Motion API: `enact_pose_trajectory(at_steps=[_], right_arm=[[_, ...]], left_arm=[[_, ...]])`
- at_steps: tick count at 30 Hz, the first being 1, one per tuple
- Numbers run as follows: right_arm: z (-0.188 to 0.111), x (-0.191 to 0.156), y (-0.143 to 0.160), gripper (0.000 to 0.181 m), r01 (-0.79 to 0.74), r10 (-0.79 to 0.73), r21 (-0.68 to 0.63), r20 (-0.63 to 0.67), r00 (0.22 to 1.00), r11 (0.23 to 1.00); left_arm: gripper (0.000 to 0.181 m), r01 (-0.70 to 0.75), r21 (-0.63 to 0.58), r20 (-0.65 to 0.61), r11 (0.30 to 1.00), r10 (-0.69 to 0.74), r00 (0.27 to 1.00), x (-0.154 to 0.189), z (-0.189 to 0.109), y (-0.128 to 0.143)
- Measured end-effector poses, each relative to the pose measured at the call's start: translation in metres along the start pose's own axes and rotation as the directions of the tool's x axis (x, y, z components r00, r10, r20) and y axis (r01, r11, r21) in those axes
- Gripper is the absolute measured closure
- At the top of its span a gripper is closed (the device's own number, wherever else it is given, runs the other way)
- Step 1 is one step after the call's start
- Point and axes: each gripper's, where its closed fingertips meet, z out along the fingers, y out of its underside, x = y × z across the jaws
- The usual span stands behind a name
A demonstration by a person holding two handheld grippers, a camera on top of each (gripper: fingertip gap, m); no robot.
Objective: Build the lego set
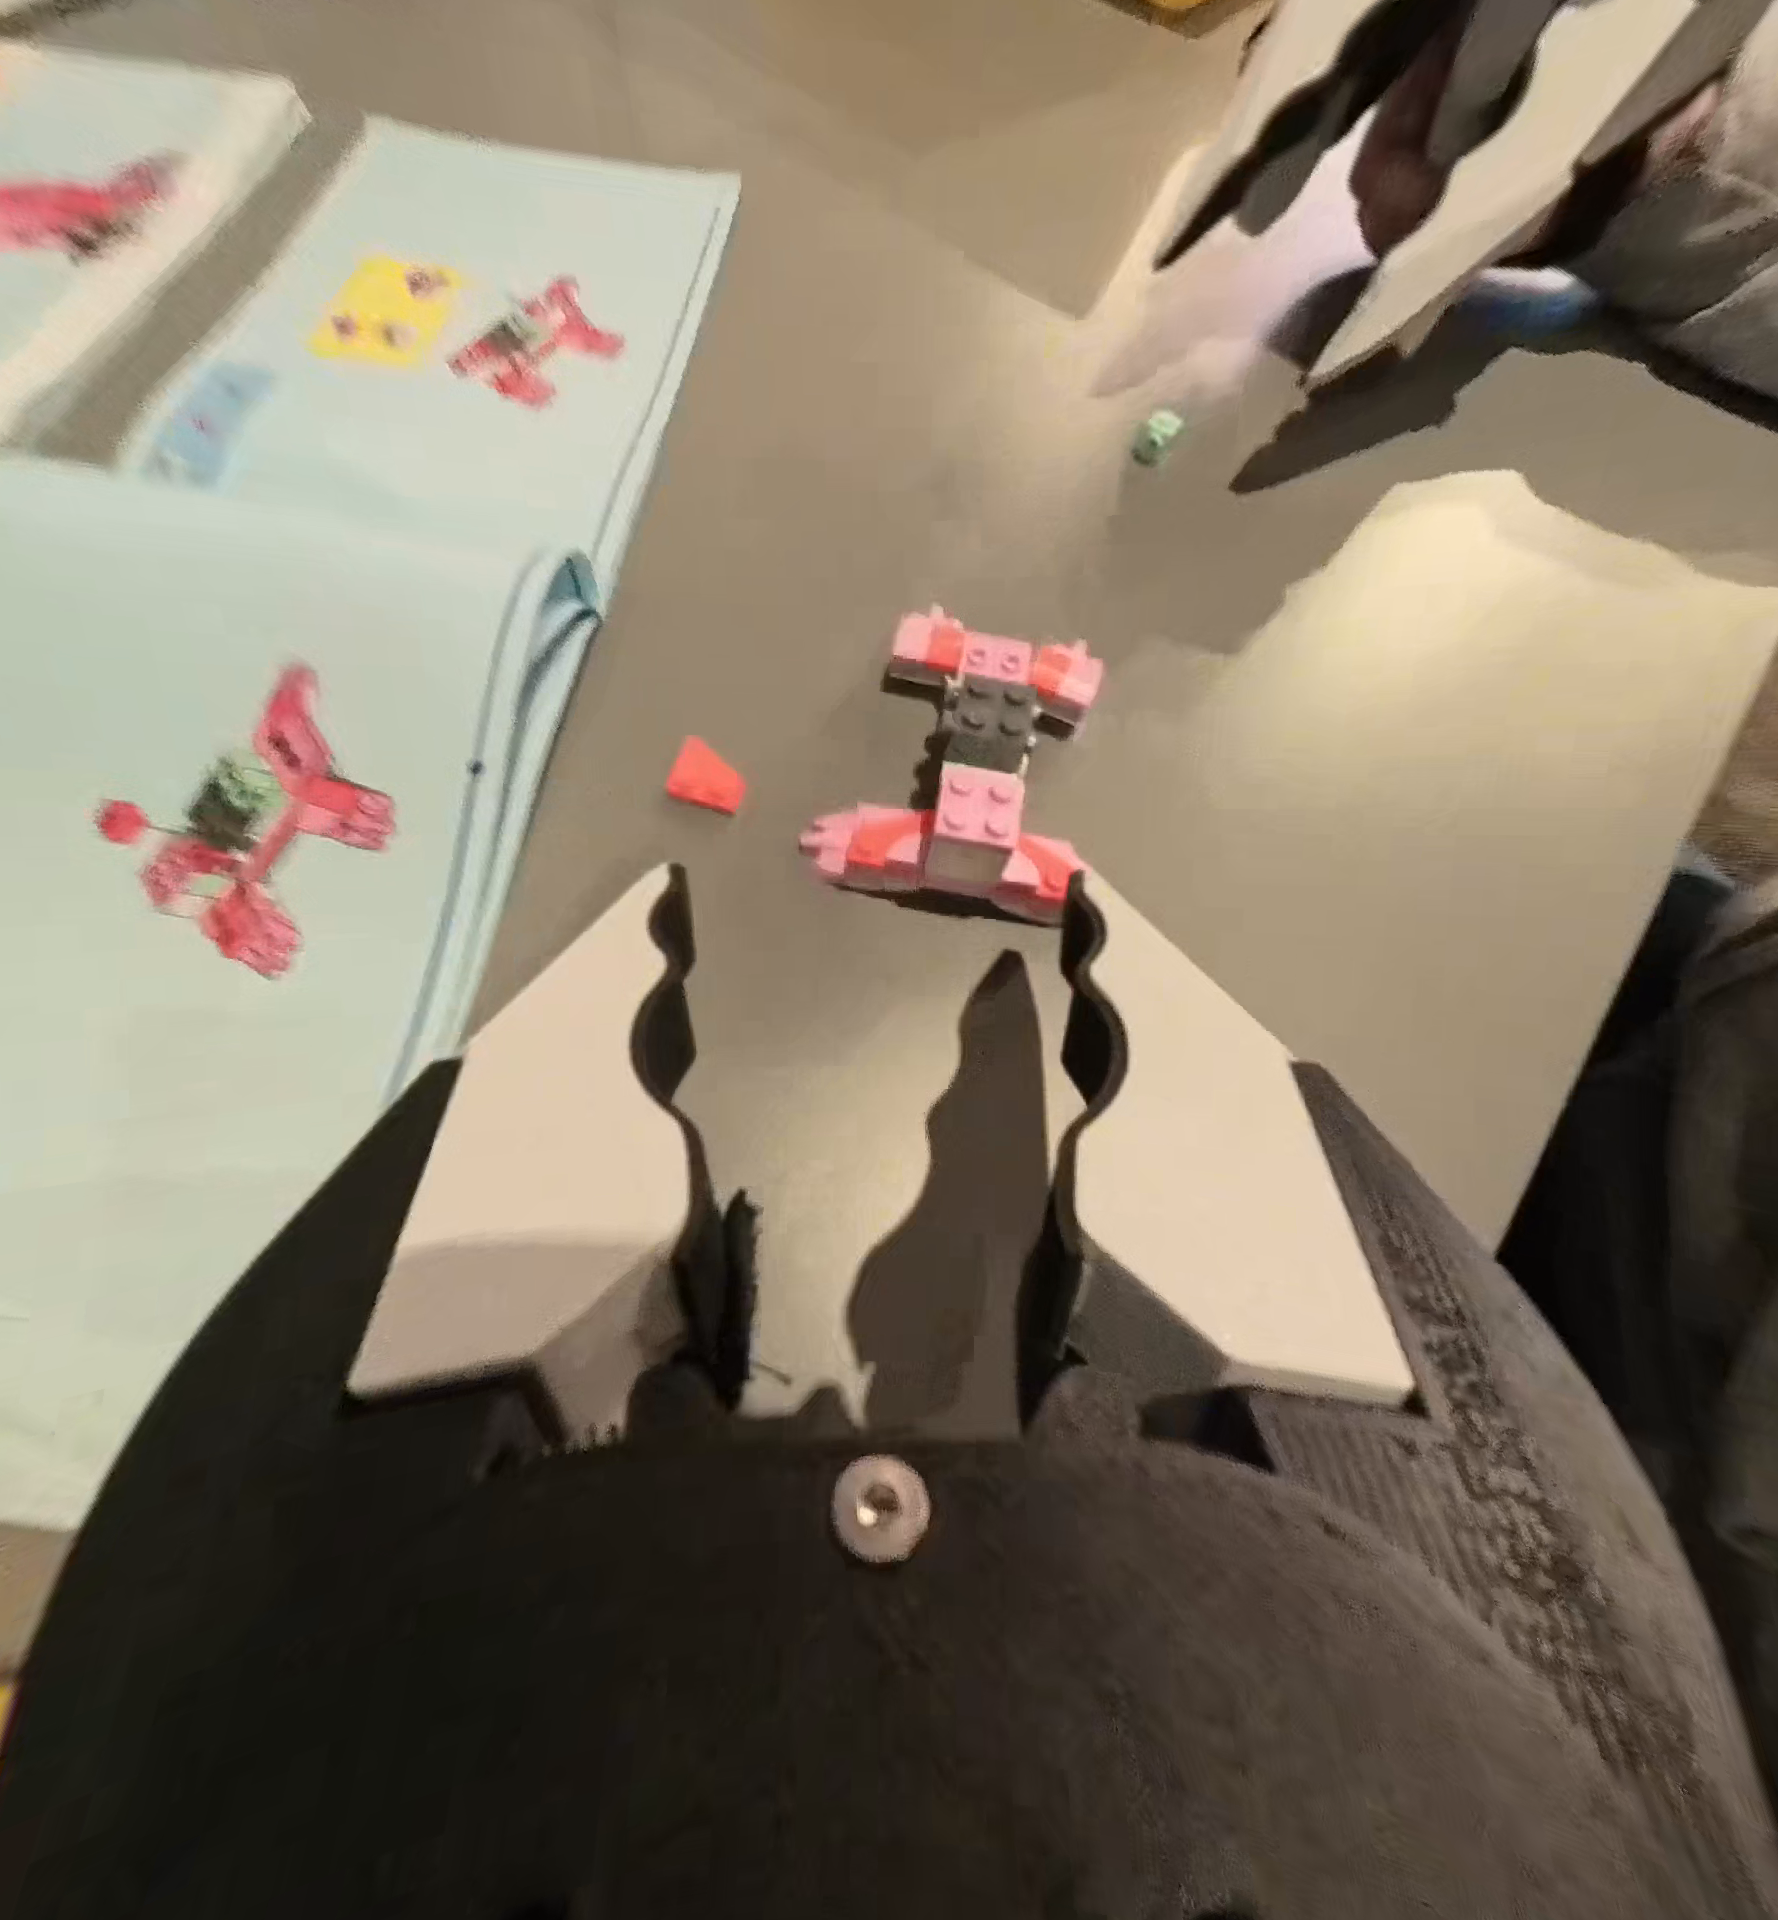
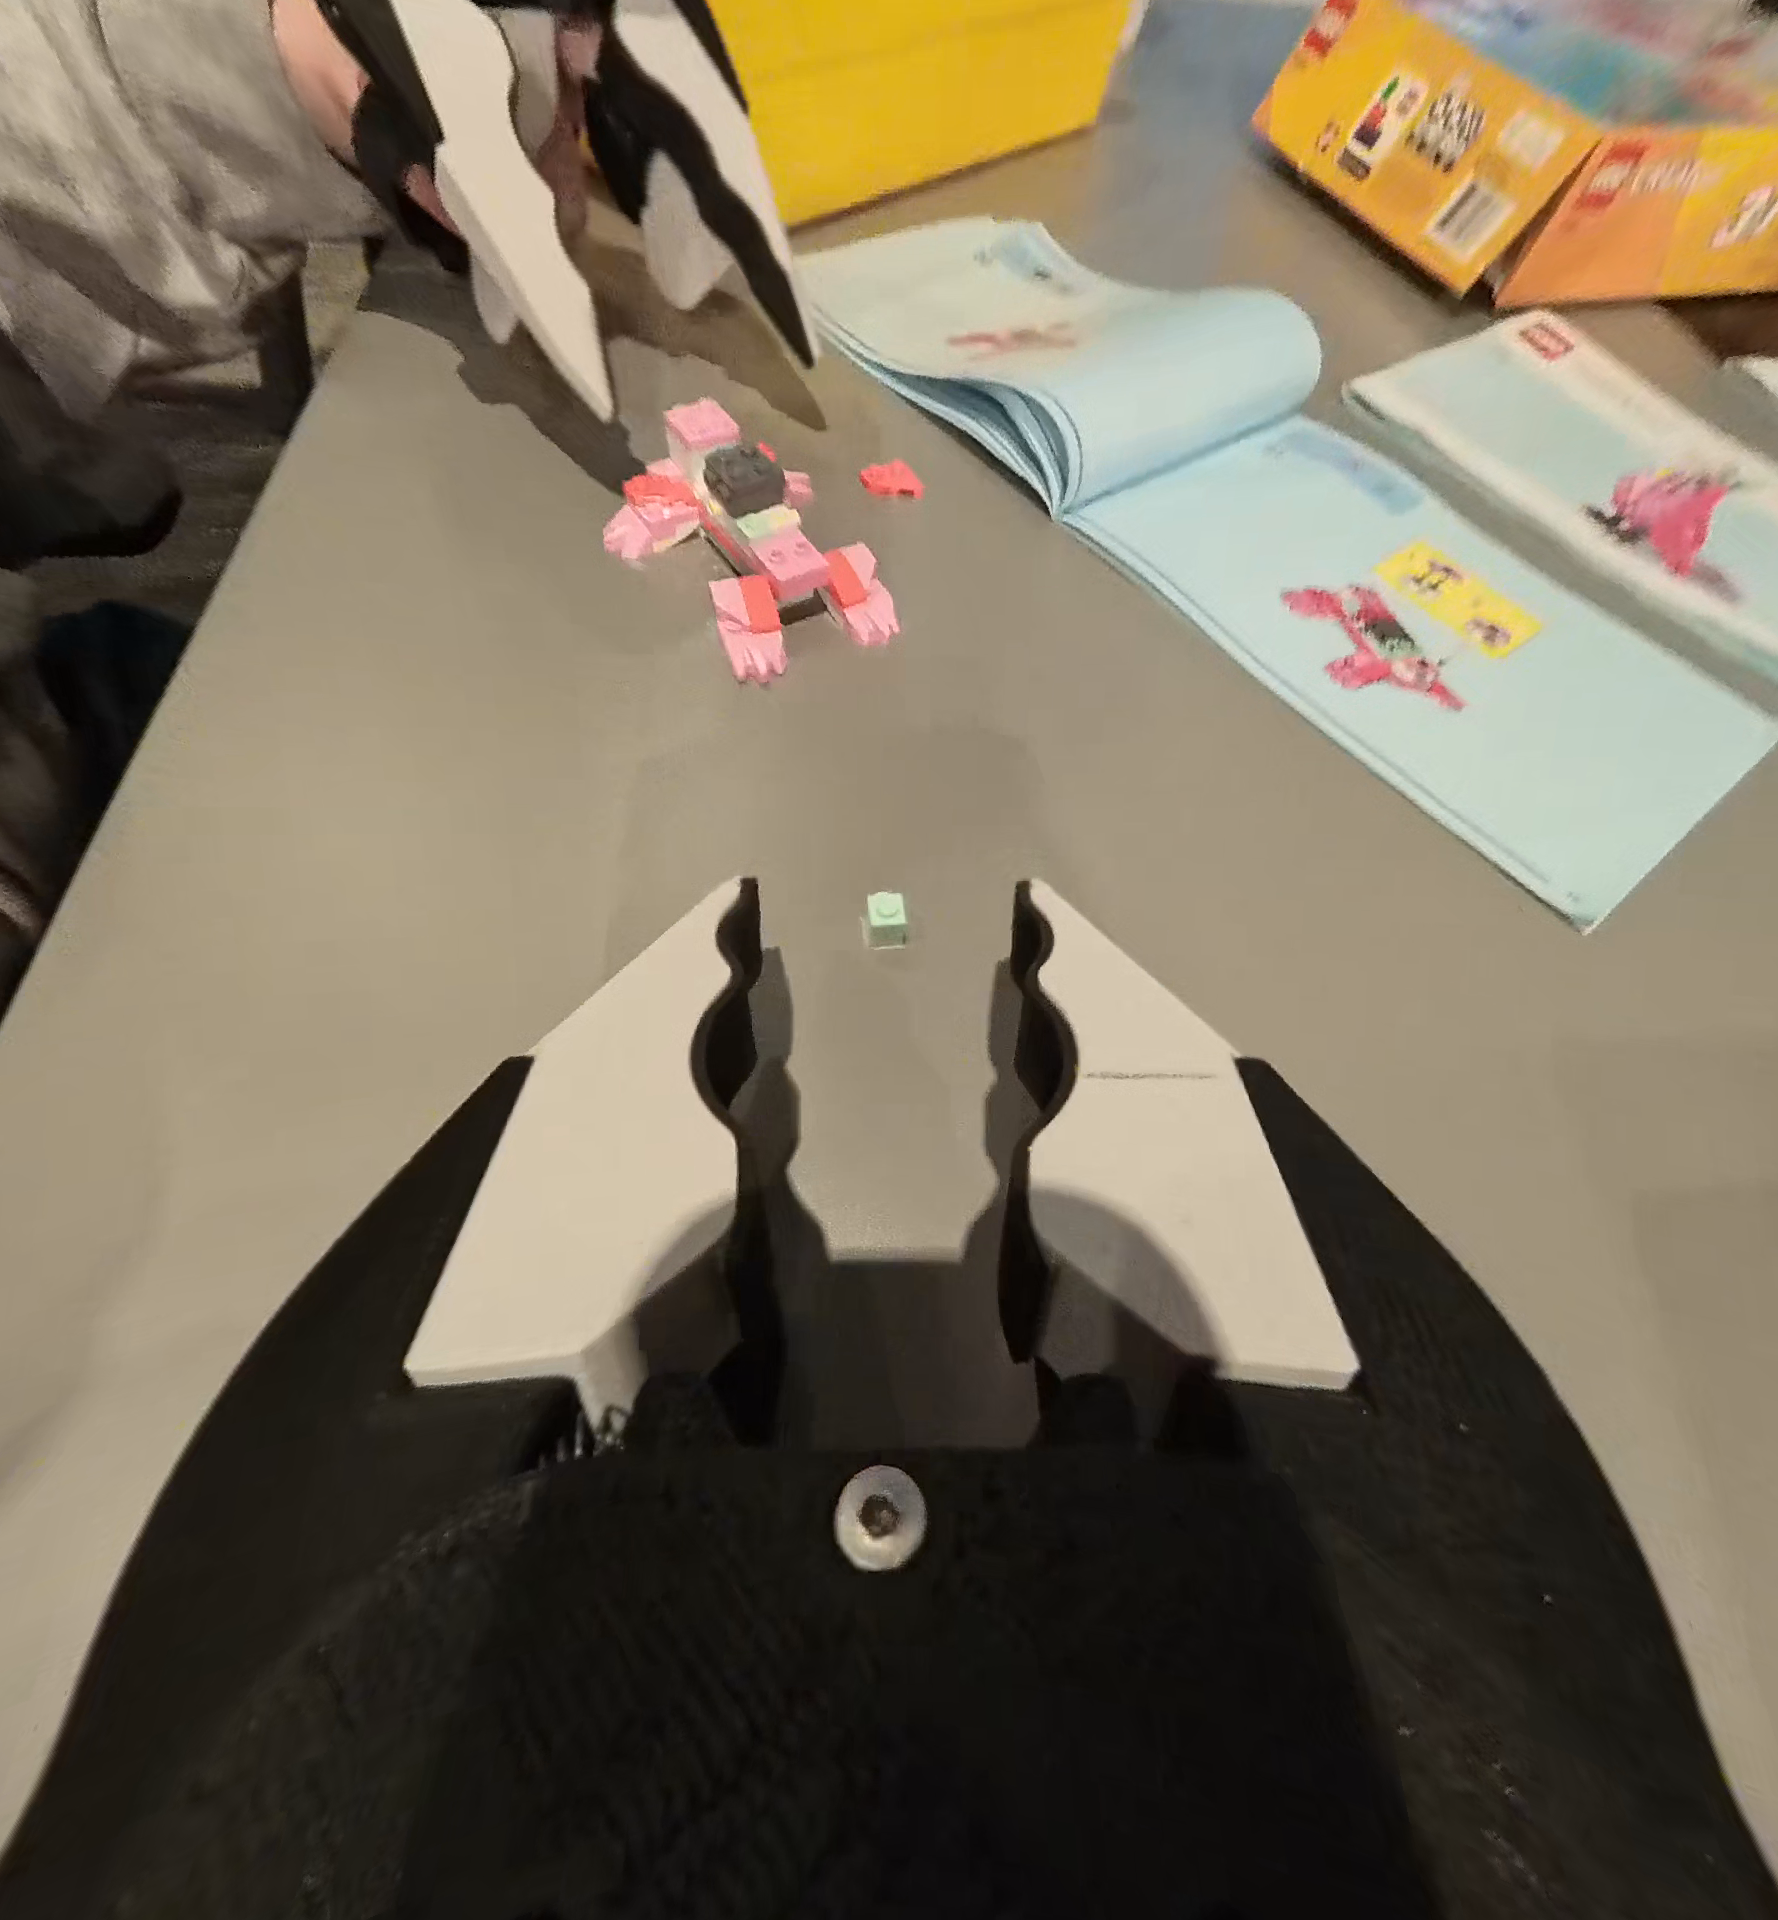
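Right now both claws stand open and hold nothing. Seen from the left wrist view, the left claw (image 1: pixel 874 883) hovers low over the grey surface (image 1: pixel 1384 831), its white fingers (image 1: pixel 552 1143) spread apart, and the half-built pink lego model (image 1: pixel 958 769) lies just ahead at 12 o'clock, the near end of it almost level with the right fingertip; whether they touch cannot be told. The model has pink and coral limbs at both ends, a black studded block in the middle and a pale pink brick at the near end. A loose red wedge piece (image 1: pixel 706 779) lies on the surface just beside the model at its 9 o'clock. Farther off, toward 1 o'clock, sits a small mint-green brick (image 1: pixel 1158 434), and above it at the upper right hangs the right claw (image 1: pixel 1269 343), blurred. An open pale blue instruction booklet (image 1: pixel 189 831) covers the surface at 9 to 10 o'clock. In the right wrist view, the right claw (image 2: pixel 885 894) is spread wide with the mint-green brick (image 2: pixel 886 920) on the surface between its fingertips, touching neither. The model (image 2: pixel 750 540) lies well beyond at 12 o'clock, with the left claw (image 2: pixel 713 390) pointing down just behind it. Booklets (image 2: pixel 1436 644) lie at 2 o'clock, an orange and yellow box (image 2: pixel 1487 145) at 1 o'clock.
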Motion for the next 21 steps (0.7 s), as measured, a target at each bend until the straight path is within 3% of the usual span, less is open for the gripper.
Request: enact_pose_trajectory(at_steps=[3, 9, 14, 21], right_arm=[[0.004, 0.001, 0.005, 0.139, -0.032, 0.032, -0.037, 0.014, 0.999, 0.999], [0.017, -0.012, 0.011, 0.144, -0.105, 0.117, -0.122, 0.104, 0.988, 0.987], [0.019, -0.018, 0.011, 0.147, -0.118, 0.133, -0.134, 0.116, 0.984, 0.984], [0.011, -0.032, 0.013, 0.152, -0.156, 0.179, -0.141, 0.169, 0.969, 0.978]], left_arm=[[0.111, -0.022, 0.015, -0.054, 1.0, 0.023, 0.998, 0.008, 0.011, 0.001], [0.105, -0.154, -0.046, -0.039, 0.987, 0.152, 0.988, 0.009, 0.032, -0.002], [0.121, -0.155, -0.102, -0.126, 0.983, 0.142, 0.982, 0.018, 0.037, 0.006], [0.124, -0.106, -0.083, -0.16, 0.991, 0.092, 0.983, 0.018, 0.035, 0.003]])
